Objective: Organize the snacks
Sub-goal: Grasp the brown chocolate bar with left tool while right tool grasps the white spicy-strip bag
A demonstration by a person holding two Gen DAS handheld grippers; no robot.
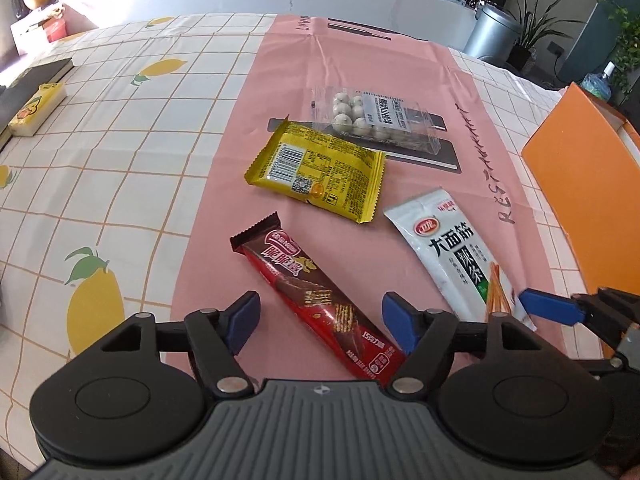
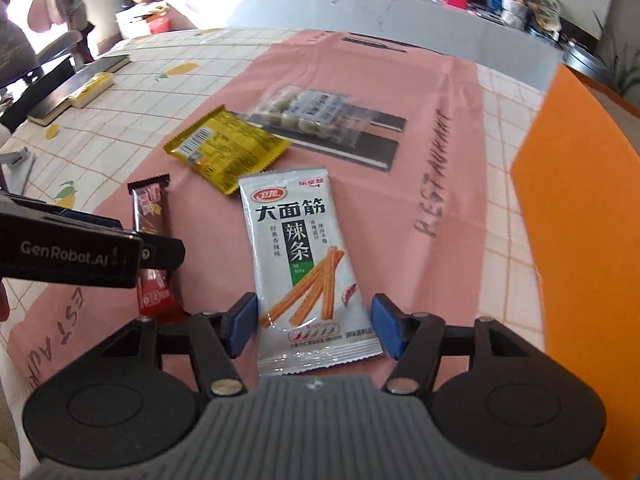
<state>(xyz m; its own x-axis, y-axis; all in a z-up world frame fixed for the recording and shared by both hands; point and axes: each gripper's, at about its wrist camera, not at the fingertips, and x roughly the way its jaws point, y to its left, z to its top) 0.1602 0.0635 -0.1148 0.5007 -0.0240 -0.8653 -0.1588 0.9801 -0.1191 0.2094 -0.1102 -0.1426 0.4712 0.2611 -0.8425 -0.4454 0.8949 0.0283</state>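
Several snacks lie on a pink mat [image 1: 224,208]. A red chocolate wafer bar [image 1: 316,304] lies between the open fingers of my left gripper [image 1: 320,322]. A white spicy-strip packet [image 2: 306,264] lies between the open fingers of my right gripper [image 2: 314,326]; it also shows in the left wrist view [image 1: 452,256]. A yellow packet [image 1: 320,170] lies beyond them, and a clear tray of round balls [image 1: 372,118] beyond that. Neither gripper holds anything. The left gripper's body [image 2: 80,248] crosses the wafer bar [image 2: 152,216] in the right wrist view.
An orange box [image 2: 580,208] stands at the right of the mat, also in the left wrist view [image 1: 580,184]. A yellow-and-white small box [image 1: 36,108] and a dark book [image 1: 28,84] lie at the far left on the lemon-print tablecloth [image 1: 120,152].
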